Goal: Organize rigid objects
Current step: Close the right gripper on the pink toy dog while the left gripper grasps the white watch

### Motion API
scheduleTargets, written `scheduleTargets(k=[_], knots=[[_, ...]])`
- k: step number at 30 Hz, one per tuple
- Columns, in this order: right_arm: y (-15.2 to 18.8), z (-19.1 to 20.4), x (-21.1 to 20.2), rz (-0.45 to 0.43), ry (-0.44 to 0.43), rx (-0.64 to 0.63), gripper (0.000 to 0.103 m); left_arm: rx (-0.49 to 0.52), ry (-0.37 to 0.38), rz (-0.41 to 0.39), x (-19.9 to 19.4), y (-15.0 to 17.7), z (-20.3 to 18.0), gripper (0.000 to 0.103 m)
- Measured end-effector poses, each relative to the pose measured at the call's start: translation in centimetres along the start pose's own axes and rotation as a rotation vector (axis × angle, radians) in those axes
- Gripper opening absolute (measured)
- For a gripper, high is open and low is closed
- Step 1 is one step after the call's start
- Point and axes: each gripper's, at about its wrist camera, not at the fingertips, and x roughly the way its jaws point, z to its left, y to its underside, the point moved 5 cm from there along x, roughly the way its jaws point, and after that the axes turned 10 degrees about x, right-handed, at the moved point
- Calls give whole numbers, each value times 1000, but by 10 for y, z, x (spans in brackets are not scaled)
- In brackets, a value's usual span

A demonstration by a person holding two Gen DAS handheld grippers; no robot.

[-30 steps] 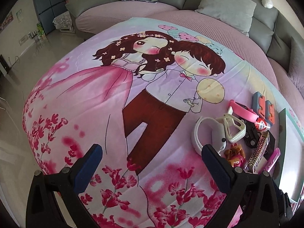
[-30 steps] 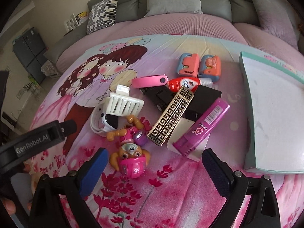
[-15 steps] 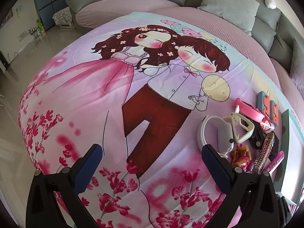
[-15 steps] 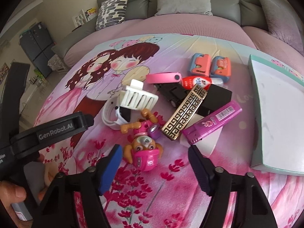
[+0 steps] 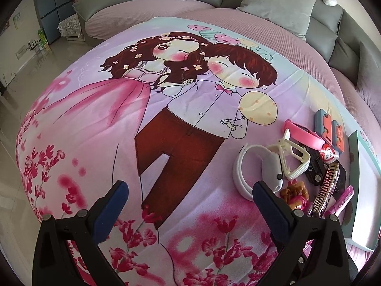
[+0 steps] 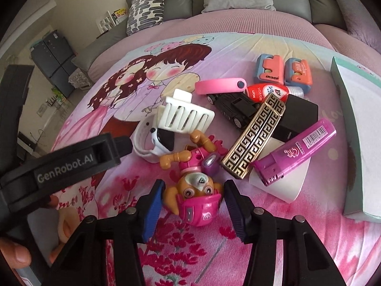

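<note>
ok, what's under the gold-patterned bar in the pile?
The gold-patterned bar lies tilted across a black box, its upper end over the black toy car. Its lower end sits by a white card. What lies directly beneath its middle is covered.

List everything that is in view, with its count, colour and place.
toy puppy: 1, brown-pink, front of pile
hair claw: 1, white, behind puppy
watch: 1, white, left of puppy
wristband: 1, pink, behind claw
toy car: 1, black, mid pile
patterned bar: 1, gold-black, right of puppy
black box: 1, black, under bar
tube: 1, red, beside wristband
clips: 2, blue-orange, far side
marker: 1, purple, right of bar
flat box: 1, teal, right edge
blanket: 1, pink cartoon print, under everything
left hand-held gripper: 1, black-blue, open, left of pile
right hand-held gripper: 1, black-blue, jaws just been closing around puppy; contact unclear
</note>
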Motion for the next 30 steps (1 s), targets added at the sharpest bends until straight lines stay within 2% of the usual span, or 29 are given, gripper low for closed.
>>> scheduleTargets(k=[9,16,21,25,28,30], knots=[[-7,-6,2,-26,-38,27,52,36,26,-7,2,-3,-14,103],[-6,-12,-3,-24,-42,36,52,73,102,-23,0,-8,-34,103],[-6,-14,-3,-22,-50,43,52,100,60,-18,7,-10,-39,103],[-5,-15,-3,-21,-53,43,52,124,65,-13,13,-10,-43,103],[-5,-15,-3,-20,-54,43,52,150,66,-25,15,-11,-48,98],[-5,-15,-3,-19,-53,41,52,161,81,-30,15,-11,-51,81]])
